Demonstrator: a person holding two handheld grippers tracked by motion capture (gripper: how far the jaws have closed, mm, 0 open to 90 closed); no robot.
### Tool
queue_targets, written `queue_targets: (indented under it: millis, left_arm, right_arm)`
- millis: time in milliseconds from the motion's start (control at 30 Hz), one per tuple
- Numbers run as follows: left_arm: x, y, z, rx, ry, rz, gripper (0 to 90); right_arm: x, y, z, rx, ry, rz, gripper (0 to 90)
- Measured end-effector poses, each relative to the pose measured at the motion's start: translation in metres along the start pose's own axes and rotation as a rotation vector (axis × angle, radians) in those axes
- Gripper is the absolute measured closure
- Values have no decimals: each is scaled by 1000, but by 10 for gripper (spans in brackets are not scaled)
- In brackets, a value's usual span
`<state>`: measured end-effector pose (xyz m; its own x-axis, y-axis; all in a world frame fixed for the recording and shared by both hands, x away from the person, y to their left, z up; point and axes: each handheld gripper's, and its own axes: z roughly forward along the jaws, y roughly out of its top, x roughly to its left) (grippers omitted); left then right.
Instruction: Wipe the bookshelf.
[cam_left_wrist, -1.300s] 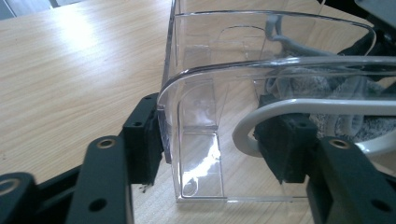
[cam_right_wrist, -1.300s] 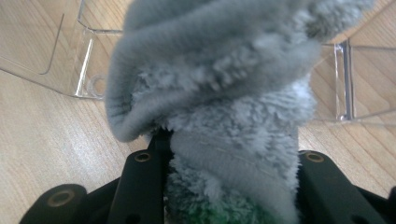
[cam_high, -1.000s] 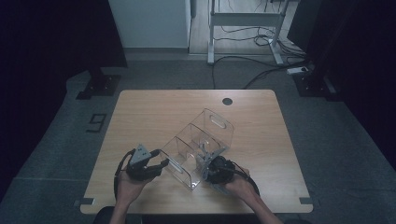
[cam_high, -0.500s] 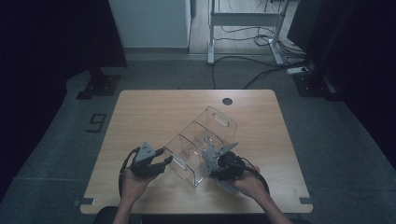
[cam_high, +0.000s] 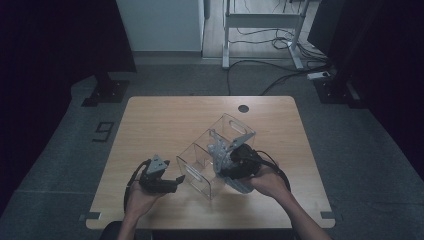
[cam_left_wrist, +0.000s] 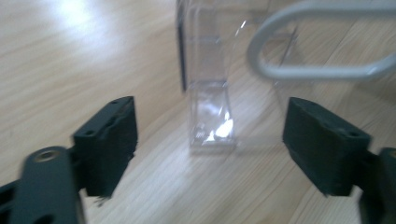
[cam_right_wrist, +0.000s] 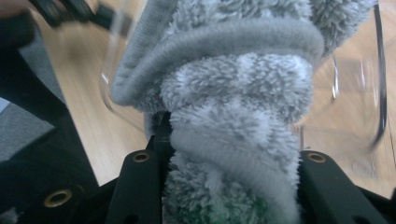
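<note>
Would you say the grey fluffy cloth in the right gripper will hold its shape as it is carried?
Probably not: the cloth bunches in soft folds between the right gripper jaws, so it looks floppy. Its thick pile likely grips well. It seems light.

Black gripper (cam_high: 172, 181) jaws, brass screws

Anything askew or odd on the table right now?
Yes: the clear divided bin sits skewed, diagonal to the table edges rather than square. The right gripper is shut on a bunched grey fluffy cloth close against the bin. No spill or damage is visible.
</note>
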<state>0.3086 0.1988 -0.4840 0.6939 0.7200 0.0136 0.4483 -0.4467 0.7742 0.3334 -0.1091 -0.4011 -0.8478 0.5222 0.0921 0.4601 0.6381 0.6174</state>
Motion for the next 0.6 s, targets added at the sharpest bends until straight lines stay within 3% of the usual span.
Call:
queue_targets:
  millis: [100,200,367,600]
  left_arm:
    - [3,-8,0,42,2,5,141]
    - [11,-17,1,72,-18,-21,128]
    - [22,-32,4,140,-2,-18,84]
    - [35,-48,11,190,8,-26,0]
  right_arm:
    - [4,16,1,-5,22,-8,577]
    - [7,37,4,-9,38,-19,575]
    - [12,62,9,-8,59,-33,574]
    - [21,95,28,18,77,-50,573]
